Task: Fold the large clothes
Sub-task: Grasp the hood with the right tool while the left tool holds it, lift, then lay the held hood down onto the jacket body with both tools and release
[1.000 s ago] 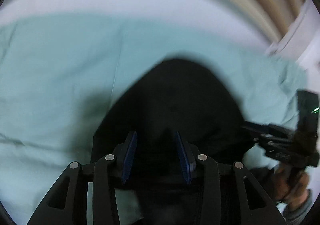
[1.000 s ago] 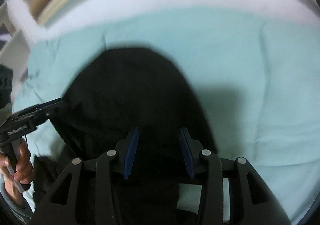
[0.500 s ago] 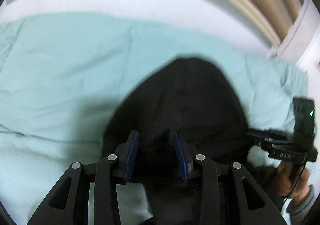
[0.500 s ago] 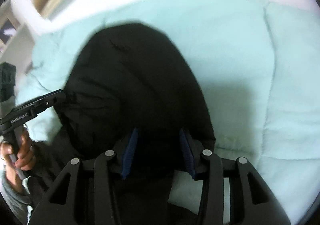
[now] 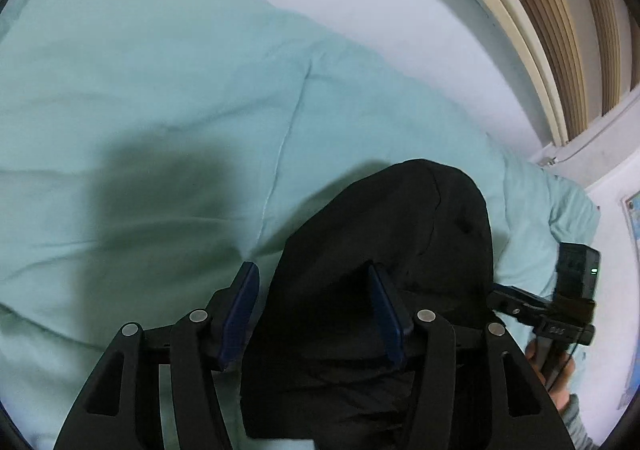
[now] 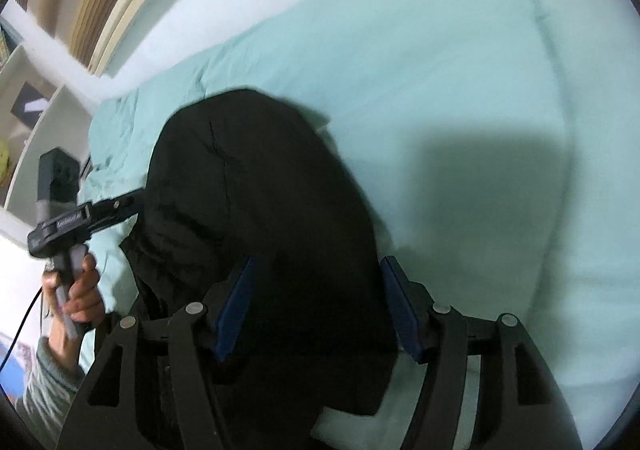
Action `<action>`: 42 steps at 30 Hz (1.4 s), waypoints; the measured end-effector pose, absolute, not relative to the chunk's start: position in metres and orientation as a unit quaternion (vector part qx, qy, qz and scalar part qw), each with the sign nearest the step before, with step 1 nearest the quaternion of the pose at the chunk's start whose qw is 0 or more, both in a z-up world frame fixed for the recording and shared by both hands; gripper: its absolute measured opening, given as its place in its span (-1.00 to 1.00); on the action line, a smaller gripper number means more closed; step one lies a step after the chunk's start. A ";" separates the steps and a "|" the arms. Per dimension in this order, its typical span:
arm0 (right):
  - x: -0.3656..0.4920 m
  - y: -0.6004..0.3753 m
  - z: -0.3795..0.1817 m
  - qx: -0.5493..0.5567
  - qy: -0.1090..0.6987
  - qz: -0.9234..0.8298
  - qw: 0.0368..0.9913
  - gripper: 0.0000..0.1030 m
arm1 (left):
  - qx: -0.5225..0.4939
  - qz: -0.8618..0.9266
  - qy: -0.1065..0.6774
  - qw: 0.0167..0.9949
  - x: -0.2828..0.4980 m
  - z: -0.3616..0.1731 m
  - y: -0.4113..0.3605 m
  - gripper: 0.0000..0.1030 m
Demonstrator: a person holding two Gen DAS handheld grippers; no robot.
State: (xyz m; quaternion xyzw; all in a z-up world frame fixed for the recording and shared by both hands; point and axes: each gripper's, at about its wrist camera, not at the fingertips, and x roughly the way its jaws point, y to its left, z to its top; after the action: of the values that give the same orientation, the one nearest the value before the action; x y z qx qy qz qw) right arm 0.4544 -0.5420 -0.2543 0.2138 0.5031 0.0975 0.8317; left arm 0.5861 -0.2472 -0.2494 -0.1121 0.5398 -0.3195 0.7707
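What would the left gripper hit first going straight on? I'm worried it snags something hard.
The left gripper, its jaws opening, already has the black garment between them. Straight on it probably meets only that soft cloth, then the green quilt; depth is hard to judge.

My right gripper is opening, with the black jacket between its blue pads, lying on the mint quilt. At nine o'clock my left hand holds the left gripper.

L gripper & R gripper – both angled down, jaws opening.
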 end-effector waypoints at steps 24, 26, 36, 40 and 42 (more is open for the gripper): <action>0.332 -0.463 -0.138 0.022 0.397 0.093 0.913 -0.65 | -0.025 -0.432 0.403 0.807 0.465 -0.130 -0.227 -0.81; 0.303 -0.449 -0.119 0.009 0.380 0.085 0.921 -0.66 | -0.017 -0.438 0.384 0.812 0.438 -0.109 -0.212 -0.81; 0.152 -0.377 -0.090 -0.039 0.372 0.056 0.926 -0.65 | 0.056 -0.416 0.383 0.823 0.260 -0.076 -0.145 -0.74; 0.113 -0.372 -0.140 0.013 0.461 0.059 0.885 -0.50 | 0.050 -0.366 0.469 0.802 0.210 -0.129 -0.111 -0.73; 0.092 -0.374 -0.164 0.046 0.503 0.053 0.862 -0.45 | 0.041 -0.340 0.499 0.796 0.191 -0.148 -0.096 -0.75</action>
State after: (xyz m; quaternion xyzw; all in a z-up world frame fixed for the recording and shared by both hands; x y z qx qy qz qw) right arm 0.0920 -0.3743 -0.1643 0.0457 0.5025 0.0526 0.8618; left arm 0.1910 -0.0963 -0.1485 0.0408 0.4994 -0.3401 0.7958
